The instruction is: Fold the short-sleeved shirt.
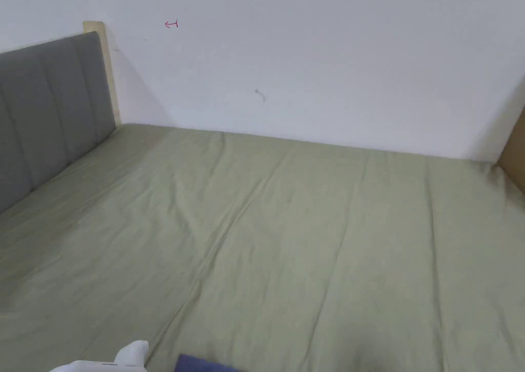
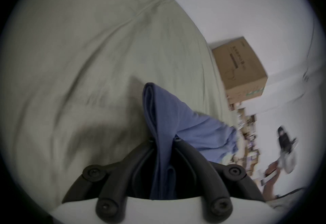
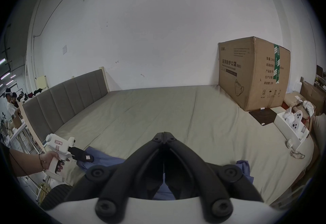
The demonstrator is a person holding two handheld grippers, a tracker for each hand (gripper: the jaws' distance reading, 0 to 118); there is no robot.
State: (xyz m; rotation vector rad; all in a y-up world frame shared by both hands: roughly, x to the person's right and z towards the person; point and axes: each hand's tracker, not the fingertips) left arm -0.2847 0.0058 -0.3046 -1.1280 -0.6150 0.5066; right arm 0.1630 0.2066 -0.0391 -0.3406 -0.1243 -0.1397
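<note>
A blue short-sleeved shirt [image 1: 205,364] lies bunched at the near edge of the olive-green bed [image 1: 307,234]. In the left gripper view, my left gripper [image 2: 164,139] is shut on a fold of the shirt [image 2: 176,122], which rises between the jaws and trails off to the right. In the right gripper view, the left gripper [image 3: 87,157] sits in a hand at the shirt's left end [image 3: 105,159]. My right gripper [image 3: 164,133] is shut above the shirt, its tips meeting with nothing between them. Blue cloth shows under it and to its right [image 3: 244,168].
A big cardboard box [image 3: 254,72] stands on the bed's far right corner. Beside it lie a flat black item [image 3: 262,115], a white tray [image 3: 282,123] of small things and goggles [image 3: 297,154]. A grey headboard [image 1: 46,111] lines the left. People [image 3: 9,100] stand beyond it.
</note>
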